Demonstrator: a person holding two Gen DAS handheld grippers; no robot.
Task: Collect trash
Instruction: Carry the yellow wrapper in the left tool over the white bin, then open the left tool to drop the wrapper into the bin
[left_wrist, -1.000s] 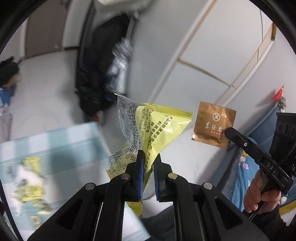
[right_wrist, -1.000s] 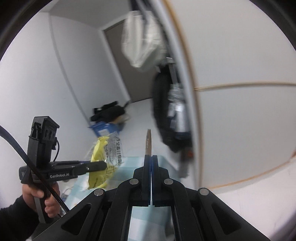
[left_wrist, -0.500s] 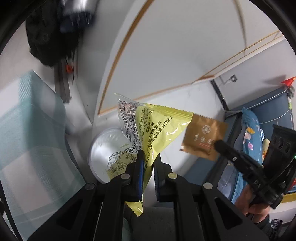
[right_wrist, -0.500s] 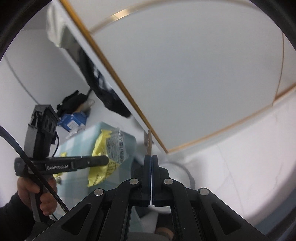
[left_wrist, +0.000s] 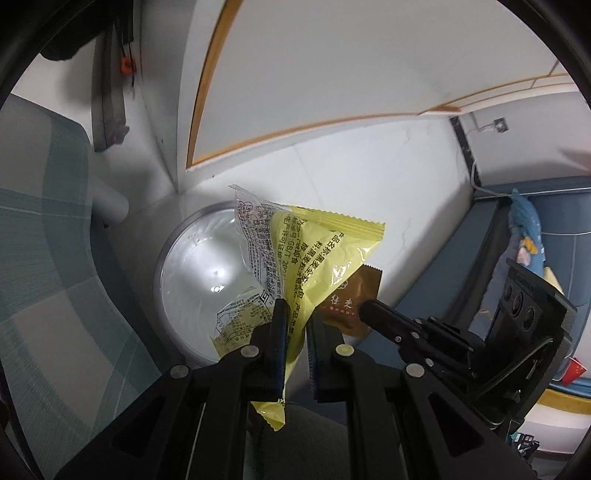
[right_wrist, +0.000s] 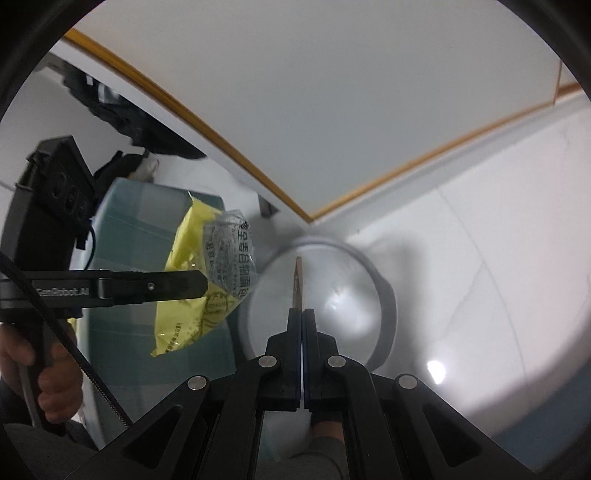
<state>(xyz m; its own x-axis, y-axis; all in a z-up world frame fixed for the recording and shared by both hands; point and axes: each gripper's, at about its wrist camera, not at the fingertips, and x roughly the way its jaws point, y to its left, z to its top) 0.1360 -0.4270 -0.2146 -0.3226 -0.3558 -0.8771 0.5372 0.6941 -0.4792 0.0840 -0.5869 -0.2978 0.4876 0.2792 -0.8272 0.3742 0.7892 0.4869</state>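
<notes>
Left tongs (left_wrist: 295, 325): pinching yellow wrapper (left_wrist: 317, 254), now lowered over the round bin (left_wrist: 192, 280).
Right tongs (right_wrist: 302, 314): pressed on brown sachet (right_wrist: 297, 280), now above bin too.
Change: earlier both were raised before the wall.

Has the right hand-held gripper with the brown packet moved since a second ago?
Yes. The right hand-held gripper has come down: it faced the wall and door before, and now its brown packet hangs over the bin.

Yellow wrapper (left_wrist: 314, 254): crinkly glossy plastic film, clear printed part. Brown sachet (left_wrist: 352, 299): smooth foil-like, semi-gloss. Bin (left_wrist: 173, 258): clear shiny liner. Grippers: matt black plastic w/ metal screws. Cloth (left_wrist: 48, 229): checked fabric, matt.
</notes>
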